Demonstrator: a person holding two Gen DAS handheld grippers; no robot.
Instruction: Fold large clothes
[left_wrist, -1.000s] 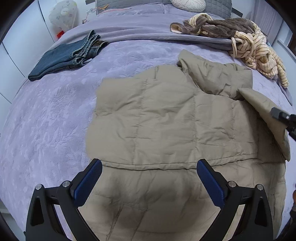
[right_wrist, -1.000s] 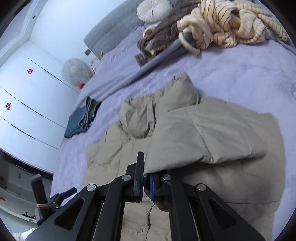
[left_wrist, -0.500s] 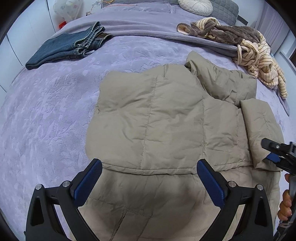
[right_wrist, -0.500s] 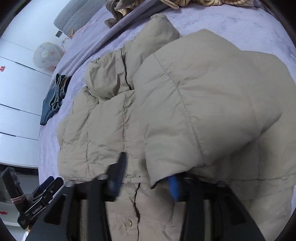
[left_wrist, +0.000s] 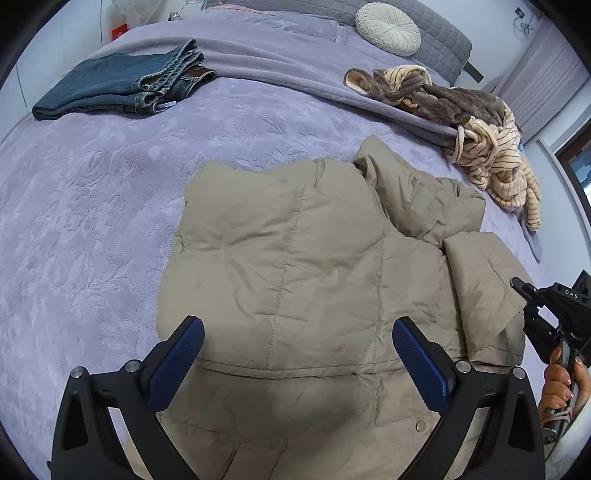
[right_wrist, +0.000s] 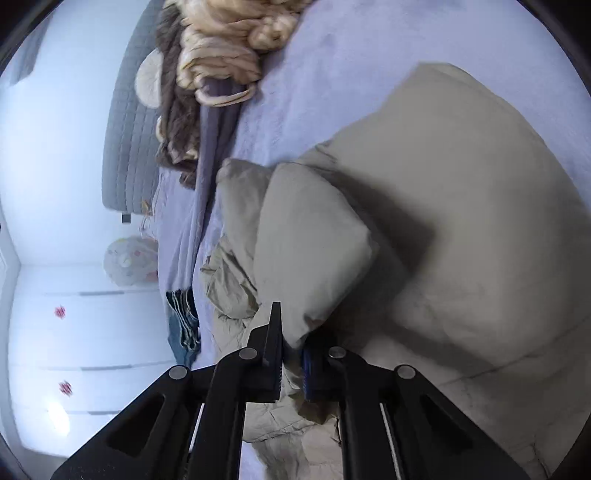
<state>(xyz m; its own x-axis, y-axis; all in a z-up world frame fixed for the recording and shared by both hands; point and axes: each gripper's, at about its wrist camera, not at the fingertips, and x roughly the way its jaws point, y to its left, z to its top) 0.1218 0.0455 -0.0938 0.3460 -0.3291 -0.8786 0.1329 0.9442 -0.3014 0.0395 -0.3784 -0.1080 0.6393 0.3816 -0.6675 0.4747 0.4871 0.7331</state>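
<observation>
A beige puffer jacket (left_wrist: 295, 258) lies spread on the purple bed (left_wrist: 92, 221), its left side folded inward. My left gripper (left_wrist: 297, 360) is open and empty, hovering over the jacket's lower part. My right gripper (right_wrist: 291, 354) is shut on the end of the jacket's right sleeve (right_wrist: 314, 240), which is folded over the jacket body; it also shows at the right edge of the left wrist view (left_wrist: 532, 302), beside the folded sleeve (left_wrist: 480, 288). The right wrist view is rolled sideways and blurred.
Folded blue jeans (left_wrist: 122, 85) lie at the far left of the bed. A heap of brown and striped cream clothes (left_wrist: 472, 125) lies at the far right. A round cream cushion (left_wrist: 388, 29) rests by the grey headboard. White cabinets (right_wrist: 74, 350) stand beside the bed.
My right gripper has carried the sleeve down and across onto the jacket, and has rolled sideways. My left gripper has stayed open over the hem, tilting up slightly.
</observation>
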